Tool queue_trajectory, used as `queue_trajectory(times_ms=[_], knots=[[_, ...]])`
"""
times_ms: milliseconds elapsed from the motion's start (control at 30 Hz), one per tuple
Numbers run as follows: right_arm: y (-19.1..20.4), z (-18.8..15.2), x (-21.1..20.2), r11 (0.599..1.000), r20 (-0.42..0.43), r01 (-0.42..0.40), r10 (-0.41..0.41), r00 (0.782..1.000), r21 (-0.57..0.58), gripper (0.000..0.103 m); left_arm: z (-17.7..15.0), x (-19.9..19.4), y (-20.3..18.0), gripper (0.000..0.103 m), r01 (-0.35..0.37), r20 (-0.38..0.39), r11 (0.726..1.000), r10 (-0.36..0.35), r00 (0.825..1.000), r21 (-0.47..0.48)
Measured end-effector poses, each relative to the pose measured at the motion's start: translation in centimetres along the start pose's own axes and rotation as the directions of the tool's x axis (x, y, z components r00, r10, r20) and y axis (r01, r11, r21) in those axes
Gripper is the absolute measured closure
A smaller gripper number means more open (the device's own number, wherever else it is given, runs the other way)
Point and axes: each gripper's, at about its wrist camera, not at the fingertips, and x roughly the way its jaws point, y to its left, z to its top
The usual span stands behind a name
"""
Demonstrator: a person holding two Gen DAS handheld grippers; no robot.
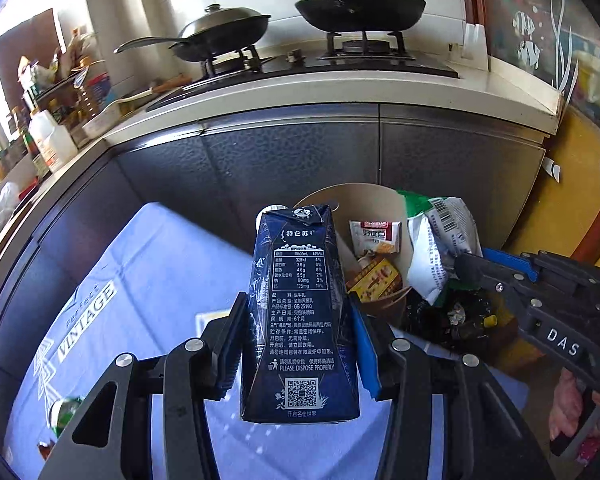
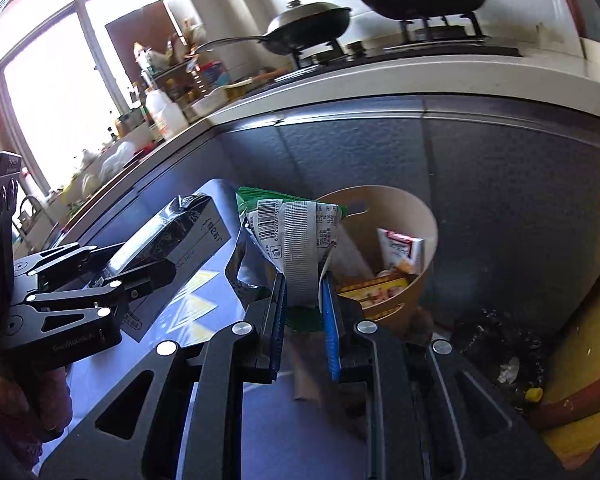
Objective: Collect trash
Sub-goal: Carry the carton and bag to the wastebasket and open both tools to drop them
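My left gripper [image 1: 296,344] is shut on a dark blue milk carton [image 1: 300,320] and holds it upright above the blue table, just left of a tan paper bin [image 1: 380,204]. My right gripper [image 2: 302,292] is shut on a green and white snack wrapper [image 2: 296,236], held at the bin's [image 2: 412,208] near left rim. In the left wrist view the wrapper [image 1: 440,240] hangs at the bin's right side from the right gripper [image 1: 460,268]. The bin holds a red and white sachet [image 2: 400,248] and a yellow packet [image 1: 376,280]. The carton [image 2: 172,236] also shows in the right wrist view.
A blue cloth with "VINTAGE" print [image 1: 88,308] covers the table. A green bottle [image 1: 64,412] lies at its near left. Dark cabinet fronts [image 1: 300,152] stand behind, topped by a stove with two pans [image 1: 360,8]. A black bag of rubbish [image 2: 500,352] sits on the floor right.
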Motion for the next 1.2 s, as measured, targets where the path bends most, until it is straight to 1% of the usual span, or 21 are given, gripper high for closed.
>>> queue_trajectory(times_ms=[167,367,433,533,600,633,700,767,800,833,867,900,933,967,1067,1133,1200], knots=[[-2.8,1.3,0.9,0.999,0.006,0.039,-0.039,0.999,0.017,0.086,2.1,2.5,-1.3,0.054,0.002,-0.014,1.0,-0.001,1.0,0.03],[-5.0,1.9,2.2,0.998,-0.007,0.058,-0.057,0.998,0.029,0.086,3.8,4.9,-2.3,0.054,0.01,-0.038,0.999,-0.008,0.999,0.043],[-5.6,2.2,3.0,0.998,-0.018,0.06,-0.059,0.998,0.031,0.086,4.4,5.6,-2.3,0.054,0.042,-0.039,0.998,-0.041,0.998,0.035],[-6.2,2.6,4.6,0.997,-0.035,0.068,-0.067,0.997,0.021,0.086,5.6,6.9,-1.6,0.054,0.13,-0.045,0.991,-0.13,0.99,-0.001],[-6.4,2.8,5.8,0.997,-0.052,0.081,-0.08,0.995,0.007,0.086,6.4,8.2,-1.0,0.054,0.188,-0.064,0.981,-0.19,0.98,-0.039],[-6.5,2.9,6.4,0.996,-0.064,0.084,-0.084,0.994,0.001,0.086,6.7,9.0,-0.7,0.054,0.223,-0.081,0.972,-0.228,0.97,-0.067],[-6.6,2.9,7.7,0.995,-0.083,0.096,-0.096,0.992,-0.01,0.085,7.0,10.3,-0.5,0.054,0.253,-0.107,0.962,-0.263,0.959,-0.099],[-6.6,2.9,9.1,0.995,-0.108,0.099,-0.101,0.989,-0.023,0.082,7.1,11.5,-0.7,0.054,0.255,-0.127,0.961,-0.268,0.955,-0.107],[-6.5,3.0,9.8,0.995,-0.119,0.097,-0.1,0.988,-0.028,0.075,7.0,12.0,-0.8,0.054,0.261,-0.134,0.959,-0.275,0.952,-0.111],[-6.6,3.0,10.3,0.995,-0.129,0.099,-0.102,0.986,-0.032,0.072,6.9,12.5,-1.0,0.053,0.266,-0.144,0.957,-0.281,0.949,-0.116],[-6.7,3.0,10.8,0.994,-0.136,0.101,-0.105,0.985,-0.035,0.067,6.8,13.0,-1.1,0.053,0.257,-0.152,0.959,-0.274,0.95,-0.122],[-6.6,3.0,11.1,0.994,-0.139,0.102,-0.106,0.985,-0.037,0.061,6.7,13.3,-1.1,0.046,0.241,-0.156,0.962,-0.26,0.953,-0.128],[-6.5,3.0,11.2,0.994,-0.137,0.101,-0.105,0.985,-0.036,0.06,6.7,13.6,-1.1,0.036,0.233,-0.156,0.963,-0.253,0.955,-0.135],[-6.4,3.1,11.2,0.995,-0.134,0.098,-0.102,0.986,-0.036,0.06,6.7,13.6,-1.0,0.034,0.227,-0.148,0.963,-0.248,0.957,-0.145],[-6.0,3.1,10.8,0.995,-0.116,0.098,-0.101,0.988,-0.034,0.06,6.7,12.9,-0.7,0.034,0.22,-0.134,0.963,-0.241,0.961,-0.153],[-6.0,3.0,10.4,0.996,-0.114,0.093,-0.094,0.989,-0.019,0.06,6.6,11.8,-0.4,0.035,0.206,-0.118,0.966,-0.225,0.967,-0.153],[-5.8,2.8,9.5,0.997,-0.108,0.082,-0.082,0.991,-0.002,0.06,6.4,10.8,0.2,0.035,0.206,-0.104,0.964,-0.225,0.969,-0.167]])
